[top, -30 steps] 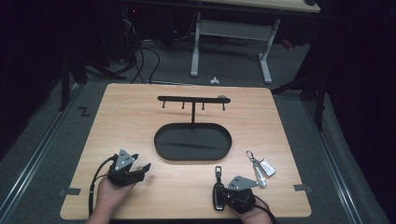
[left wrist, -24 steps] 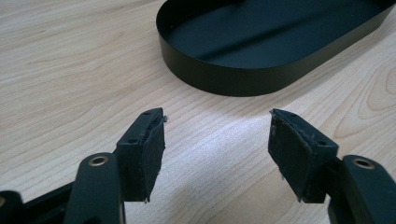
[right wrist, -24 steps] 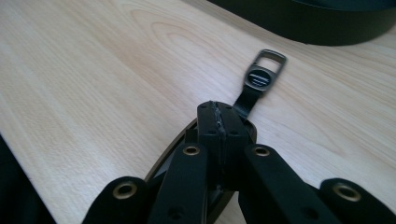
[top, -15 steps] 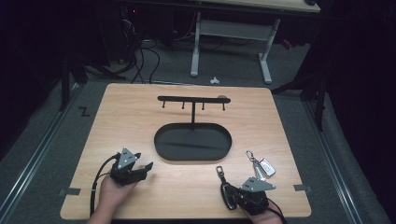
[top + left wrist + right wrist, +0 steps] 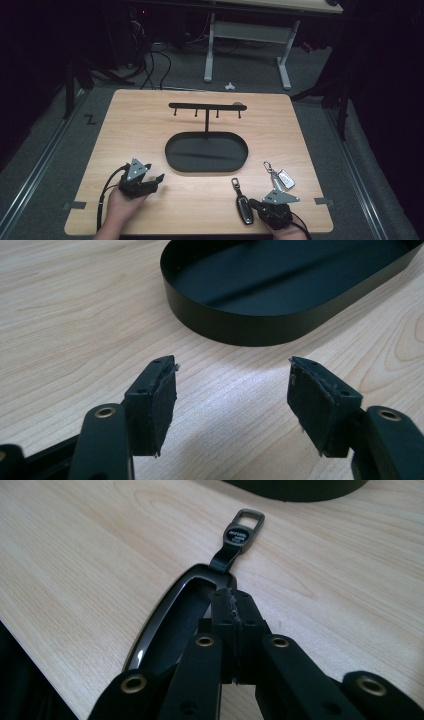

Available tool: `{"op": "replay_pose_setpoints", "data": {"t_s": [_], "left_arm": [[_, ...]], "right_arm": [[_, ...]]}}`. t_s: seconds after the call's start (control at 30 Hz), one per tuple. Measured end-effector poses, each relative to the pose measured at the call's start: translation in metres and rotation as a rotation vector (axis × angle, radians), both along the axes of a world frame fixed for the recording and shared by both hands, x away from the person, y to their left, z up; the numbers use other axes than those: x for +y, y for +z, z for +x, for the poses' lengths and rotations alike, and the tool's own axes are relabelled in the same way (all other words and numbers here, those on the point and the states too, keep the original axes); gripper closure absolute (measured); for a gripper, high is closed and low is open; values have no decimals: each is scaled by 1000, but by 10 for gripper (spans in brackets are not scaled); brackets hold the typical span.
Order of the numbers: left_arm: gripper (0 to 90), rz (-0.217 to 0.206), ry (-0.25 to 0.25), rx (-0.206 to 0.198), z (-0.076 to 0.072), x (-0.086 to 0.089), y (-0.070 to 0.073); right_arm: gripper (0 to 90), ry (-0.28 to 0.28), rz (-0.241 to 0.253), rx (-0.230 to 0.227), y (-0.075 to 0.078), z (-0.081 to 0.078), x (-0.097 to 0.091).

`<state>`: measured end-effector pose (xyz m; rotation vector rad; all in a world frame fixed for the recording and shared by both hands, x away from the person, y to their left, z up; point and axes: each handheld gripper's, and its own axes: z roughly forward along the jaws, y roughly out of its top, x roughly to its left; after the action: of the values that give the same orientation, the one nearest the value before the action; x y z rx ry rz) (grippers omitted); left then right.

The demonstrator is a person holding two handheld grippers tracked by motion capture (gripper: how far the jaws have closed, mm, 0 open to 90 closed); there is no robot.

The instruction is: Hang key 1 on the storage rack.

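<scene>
the round dark badge on the black car key fob's metal loop tab (image 5: 237,534) carries small print, too blurred to read.

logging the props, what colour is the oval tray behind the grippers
Matt black all over, the oval metal tray; the high view shows it best.

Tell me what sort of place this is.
Probably a lab or workshop set up for recording: a bare wooden table on grey carpet, cables trailing behind it, and another desk frame in the dark background.

A dark, glossy car key fob (image 5: 244,209) with a small strap loop lies flat near the table's front edge, loop end pointing toward the black oval tray (image 5: 175,155)
</scene>
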<state>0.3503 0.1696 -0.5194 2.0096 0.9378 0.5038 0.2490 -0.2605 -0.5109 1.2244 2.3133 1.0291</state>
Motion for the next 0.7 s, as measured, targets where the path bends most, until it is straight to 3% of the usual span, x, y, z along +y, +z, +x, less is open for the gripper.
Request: {"op": "replay_pose_setpoints", "data": {"t_s": [0.03,0.13,0.27,0.47,0.7], "left_arm": [[367,0,0,0,0,0,0],[368,-4,4,2,0,1,0],[367,-6,4,0,-1,1,1],[367,-18,7,-4,0,3,2],[362,-44,6,6,0,3,2]], "right_arm": [[900,3,17,-10,3,-2,1],[900,52,5,-33,9,-10,11],[900,98,-39,10,1,-11,22],[900,75,-30,27,-2,-6,17],[900,20,-10,25,-2,3,-4]]}}
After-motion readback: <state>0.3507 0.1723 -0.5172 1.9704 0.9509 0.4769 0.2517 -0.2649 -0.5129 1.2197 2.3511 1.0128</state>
